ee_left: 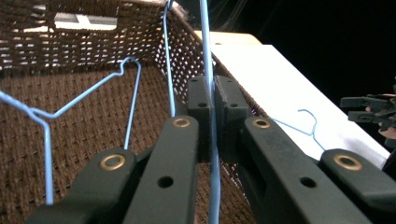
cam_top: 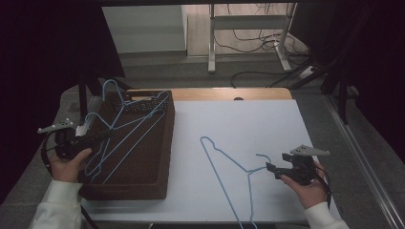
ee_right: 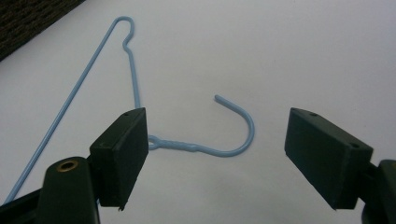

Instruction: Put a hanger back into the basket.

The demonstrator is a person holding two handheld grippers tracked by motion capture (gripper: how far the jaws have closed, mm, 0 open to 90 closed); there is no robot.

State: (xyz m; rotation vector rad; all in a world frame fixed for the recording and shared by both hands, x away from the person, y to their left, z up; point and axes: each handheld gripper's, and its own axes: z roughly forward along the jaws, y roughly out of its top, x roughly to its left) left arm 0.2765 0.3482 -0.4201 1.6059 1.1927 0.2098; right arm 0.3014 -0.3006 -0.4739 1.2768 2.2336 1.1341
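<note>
Looks like a lab or test room, not a home — the table (cam_top: 267,119) wears a plain white sheet over a wood top, with black curtains (cam_top: 43,57) hung at 9 and 3 o'clock. At 12 o'clock a bare metal desk frame (cam_top: 248,28) stands on grey floor, loose cables (cam_top: 253,45) tangled under it. Props are staged — a brown wicker basket (cam_top: 143,157) and blue wire hangers (cam_top: 229,176), with a tracked handheld gripper (cam_top: 272,168) at 4 o'clock.
</note>
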